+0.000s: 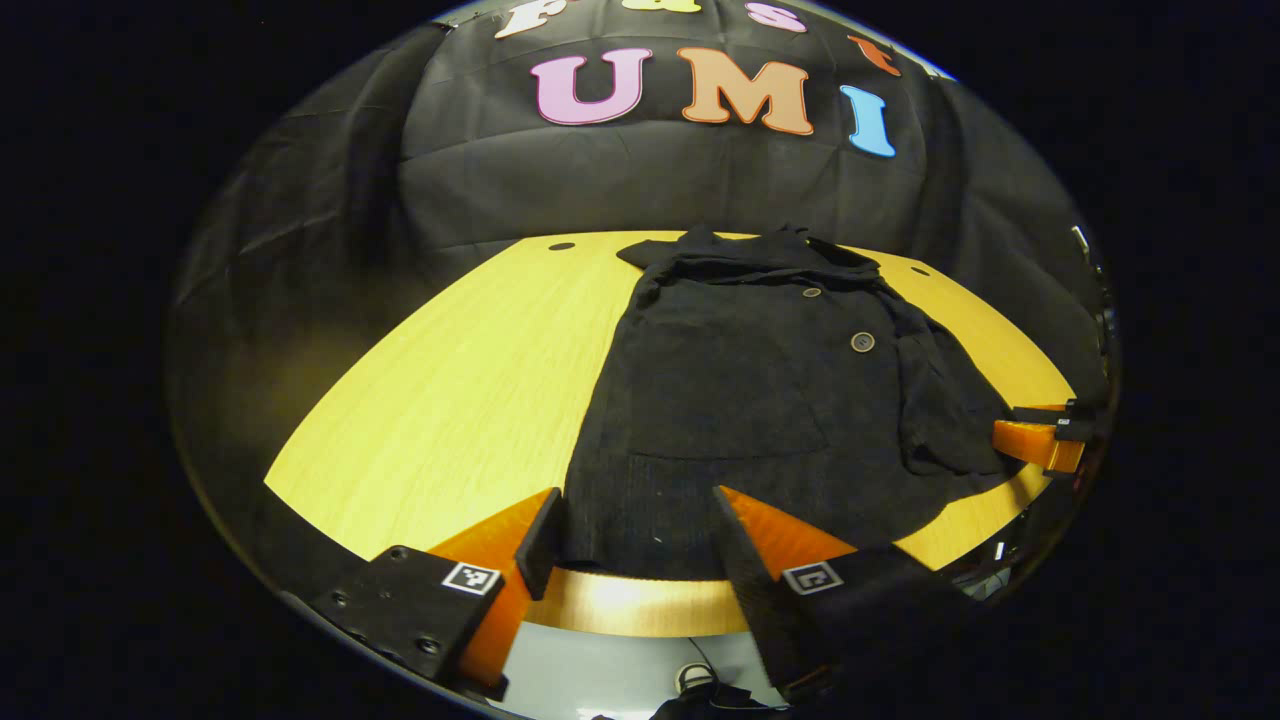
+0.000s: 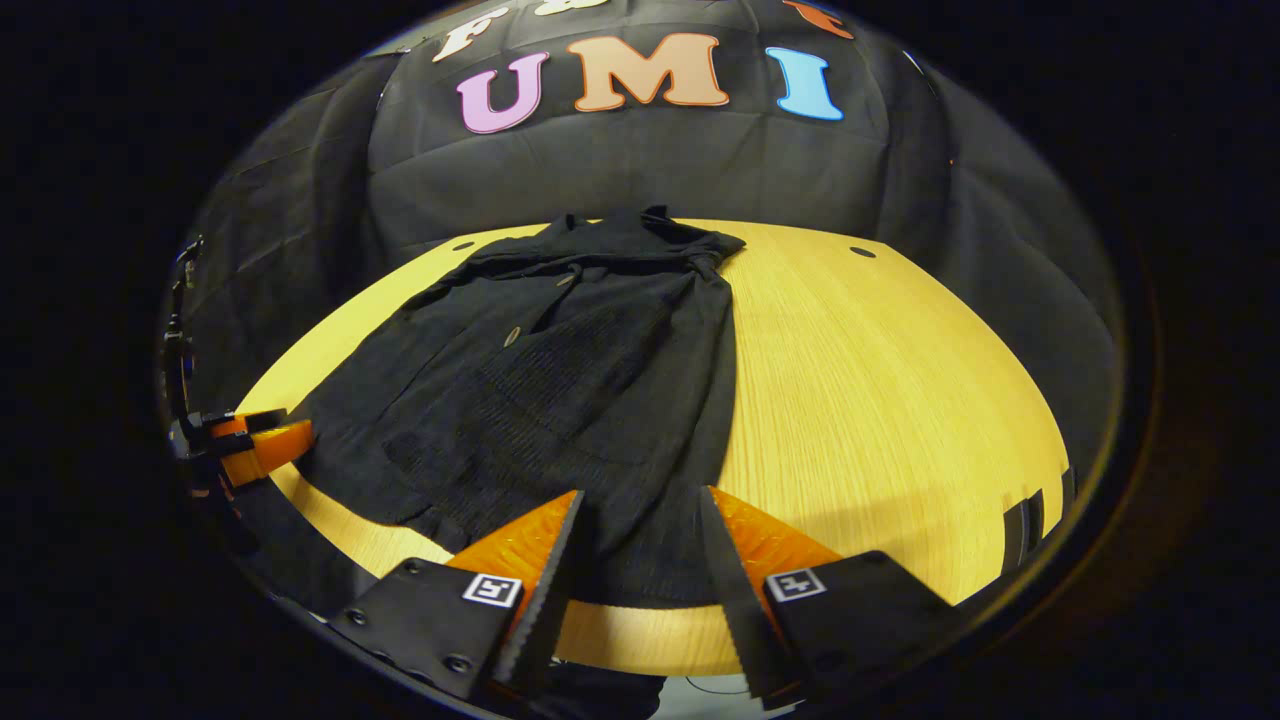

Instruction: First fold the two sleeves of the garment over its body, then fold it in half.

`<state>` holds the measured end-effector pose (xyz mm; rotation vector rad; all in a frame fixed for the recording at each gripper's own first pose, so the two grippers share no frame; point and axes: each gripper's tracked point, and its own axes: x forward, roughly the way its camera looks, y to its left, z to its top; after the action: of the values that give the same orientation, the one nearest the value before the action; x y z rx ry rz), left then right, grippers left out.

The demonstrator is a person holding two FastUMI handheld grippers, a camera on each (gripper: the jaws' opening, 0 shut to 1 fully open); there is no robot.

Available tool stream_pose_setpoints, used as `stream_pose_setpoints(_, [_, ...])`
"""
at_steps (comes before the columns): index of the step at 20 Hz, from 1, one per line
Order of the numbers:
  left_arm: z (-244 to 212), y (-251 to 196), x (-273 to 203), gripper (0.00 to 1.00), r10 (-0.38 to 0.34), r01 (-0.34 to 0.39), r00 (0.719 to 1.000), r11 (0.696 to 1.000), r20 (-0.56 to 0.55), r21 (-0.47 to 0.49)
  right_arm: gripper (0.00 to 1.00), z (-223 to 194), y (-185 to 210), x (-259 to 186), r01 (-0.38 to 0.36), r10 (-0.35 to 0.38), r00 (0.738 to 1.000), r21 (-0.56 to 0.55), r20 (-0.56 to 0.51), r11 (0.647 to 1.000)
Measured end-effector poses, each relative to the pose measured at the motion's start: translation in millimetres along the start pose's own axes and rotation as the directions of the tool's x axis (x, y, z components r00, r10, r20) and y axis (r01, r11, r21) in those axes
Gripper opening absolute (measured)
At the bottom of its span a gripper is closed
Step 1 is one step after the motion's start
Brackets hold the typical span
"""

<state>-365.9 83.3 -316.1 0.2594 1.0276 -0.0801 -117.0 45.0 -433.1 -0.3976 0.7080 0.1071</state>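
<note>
A black buttoned knit garment [image 1: 760, 400] lies flat on the yellow wooden table [image 1: 450, 400], collar at the far end and hem at the near edge. One sleeve [image 1: 940, 400] lies folded along its right side. My left gripper [image 1: 640, 540] is open at the near edge, with the hem's left part showing between its fingers. In the right gripper view the garment [image 2: 560, 400] spreads left of centre. My right gripper [image 2: 640, 560] is open over the hem's right corner. Each gripper shows far off in the other's view: the right gripper [image 1: 1040, 440] and the left gripper [image 2: 255, 445].
The table's rounded front edge [image 1: 640, 605] runs just under both grippers, with pale floor [image 1: 610, 680] below it. Bare wood stretches to the right of the garment [image 2: 900, 400]. Small dark holes [image 2: 862, 252] mark the far corners. Black cloth walls the booth behind.
</note>
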Motion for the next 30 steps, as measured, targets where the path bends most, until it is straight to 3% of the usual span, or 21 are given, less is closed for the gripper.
stream_pose_setpoints(3, [-2.2,-10.8,0.7,0.67,-0.017,0.017,1.0,1.0,-0.014,0.022,0.54,0.6,7.3,-1.0,-0.021,0.021,1.0,0.017,-0.009,1.0])
stream_pose_setpoints(4, [-0.8,-13.9,0.6,0.52,-0.021,0.021,1.0,0.999,-0.013,0.03,0.48,1.0,11.8,-1.2,-0.043,0.043,0.999,0.008,-0.012,0.999])
stream_pose_setpoints(6, [-0.3,-20.8,1.3,0.34,-0.028,0.029,0.999,0.999,-0.019,0.041,0.26,2.9,16.4,-1.3,-0.072,0.072,0.997,-0.01,-0.024,0.997])
stream_pose_setpoints(7, [0.9,-23.4,2.2,0.29,-0.036,0.037,0.999,0.998,-0.02,0.042,0.22,2.4,17.4,-2.3,-0.079,0.079,0.996,-0.01,-0.036,0.997])
stream_pose_setpoints(8, [2.3,-24.0,3.7,0.16,-0.037,0.038,0.999,0.998,-0.027,0.048,0.14,2.3,17.7,-4.1,-0.08,0.079,0.996,-0.012,-0.043,0.997])
stream_pose_setpoints(10, [1.9,-22.5,2.6,0.05,-0.051,0.053,0.998,0.997,-0.041,0.054,0.08,3.7,17.5,-5.7,-0.064,0.062,0.997,-0.028,-0.053,0.998])
stream_pose_setpoints(12, [4.0,-17.7,1.4,0.01,-0.056,0.057,0.997,0.998,-0.048,0.025,0.03,12.5,13.0,-6.5,-0.034,0.031,0.999,-0.066,-0.037,0.997])
stream_pose_setpoints(15, [16.4,4.0,2.5,0.0,-0.007,0.007,0.999,1.0,-0.037,-0.005,0.03,23.4,11.9,-12.3,-0.028,0.027,0.999,-0.071,-0.018,0.997])
stream_pose_setpoints(21, [75.6,3.5,14.3,0.0,-0.063,0.066,0.997,0.996,0.049,-0.058,0.03,95.0,13.3,-25.6,-0.038,0.04,0.994,-0.028,0.098,0.999])
stream_pose_setpoints(25, [136.5,-3.0,29.5,0.0,-0.09,0.097,0.987,0.994,0.136,-0.047,0.03,156.5,13.4,-19.4,-0.042,0.051,0.985,-0.058,0.162,0.997])
stream_pose_setpoints(30, [245.8,5.4,84.6,0.0,-0.052,0.057,0.965,0.998,0.257,-0.013,0.03,259.5,-3.0,20.4,-0.064,0.075,0.971,-0.056,0.226,0.996])
